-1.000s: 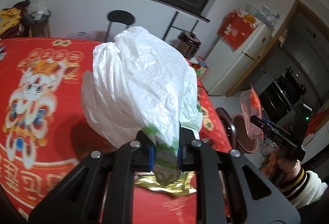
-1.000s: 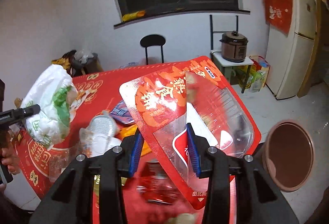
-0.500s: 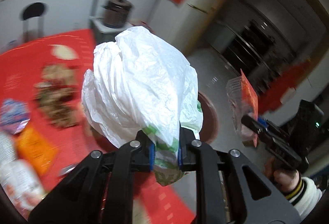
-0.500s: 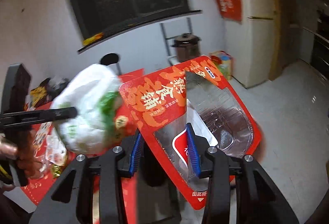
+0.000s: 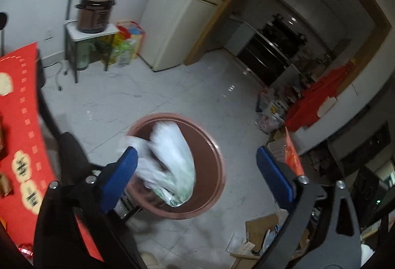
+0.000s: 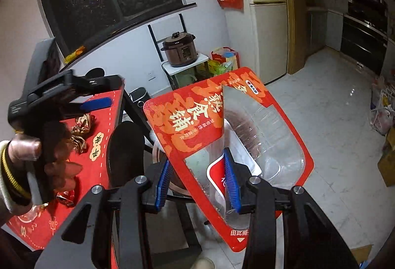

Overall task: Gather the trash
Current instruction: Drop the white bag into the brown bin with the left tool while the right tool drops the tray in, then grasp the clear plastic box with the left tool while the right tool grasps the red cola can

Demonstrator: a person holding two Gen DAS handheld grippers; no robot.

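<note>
My left gripper (image 5: 195, 175) jaws just sprang wide, bag (image 5: 170, 167) dropping into bin (image 5: 214, 165); right gripper (image 6: 197, 185) clamps food tray (image 6: 222, 125), which I'd drop there next

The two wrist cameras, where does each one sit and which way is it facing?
Left wrist: on the left gripper, tilted down at the white bag in the brown bin; open blue fingers show.
Right wrist: on the right gripper, facing the fridge, clamping a red food tray; the left hand shows.
Shared: fridge, pressure cooker, red tablecloth.
</note>
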